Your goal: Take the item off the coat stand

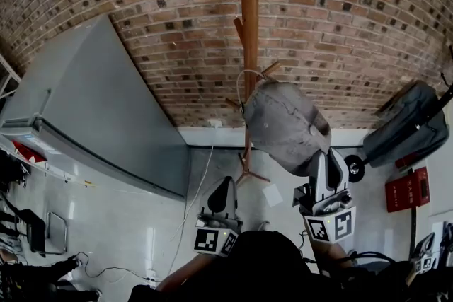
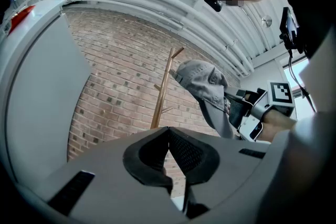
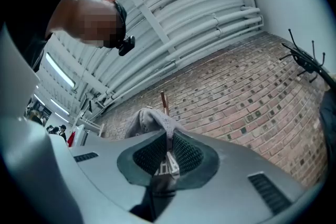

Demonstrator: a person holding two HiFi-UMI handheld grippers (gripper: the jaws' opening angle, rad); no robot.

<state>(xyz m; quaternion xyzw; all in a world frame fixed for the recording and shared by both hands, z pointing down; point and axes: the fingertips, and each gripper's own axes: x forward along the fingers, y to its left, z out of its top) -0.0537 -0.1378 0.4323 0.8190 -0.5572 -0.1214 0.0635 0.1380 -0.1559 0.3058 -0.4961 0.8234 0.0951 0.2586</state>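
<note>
the coat stand (image 1: 249, 25) runs out past the head view's top edge, and the grey cap (image 1: 283, 120) covers part of its post. the cap's lower edge vanishes behind my right tongs (image 1: 327, 165). in the right gripper view only the stand's tip clears the cap.

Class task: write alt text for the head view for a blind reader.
The right hand-held gripper grips a grey cap by its edge, in front of a wooden coat stand against a brick wall. The left hand-held gripper sits lower, empty.
</note>
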